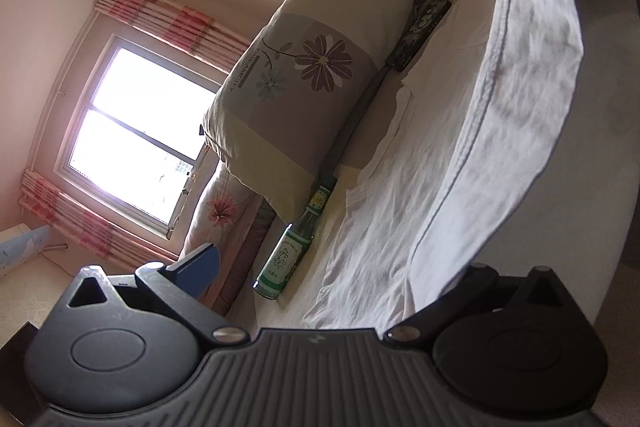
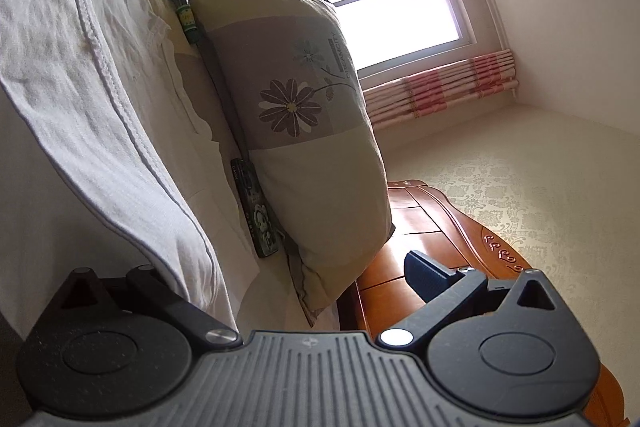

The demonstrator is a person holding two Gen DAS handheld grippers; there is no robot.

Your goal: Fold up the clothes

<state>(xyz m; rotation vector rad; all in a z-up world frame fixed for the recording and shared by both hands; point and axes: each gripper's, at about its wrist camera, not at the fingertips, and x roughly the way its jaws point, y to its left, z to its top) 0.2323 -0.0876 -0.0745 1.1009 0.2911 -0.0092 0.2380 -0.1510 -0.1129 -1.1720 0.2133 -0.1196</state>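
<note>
Stretching a white garment (image 1: pixel 520 99) taut between both grippers, left gripper (image 1: pixel 340 291) at frame bottom, fingers (image 1: pixel 200 267) spread yet one hidden behind the cloth edge, right gripper (image 2: pixel 280 279) likewise, green bottle (image 1: pixel 292 247) beside floral pillow (image 1: pixel 312 75) on the bed (image 1: pixel 400 27).

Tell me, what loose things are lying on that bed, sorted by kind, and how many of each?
White garment, lifted at one edge: 1
Flower-print pillow: 1
Green glass bottle: 1
Dark flat case with cartoon print: 1
Folded floral quilt by the window: 1
Total: 5
</note>
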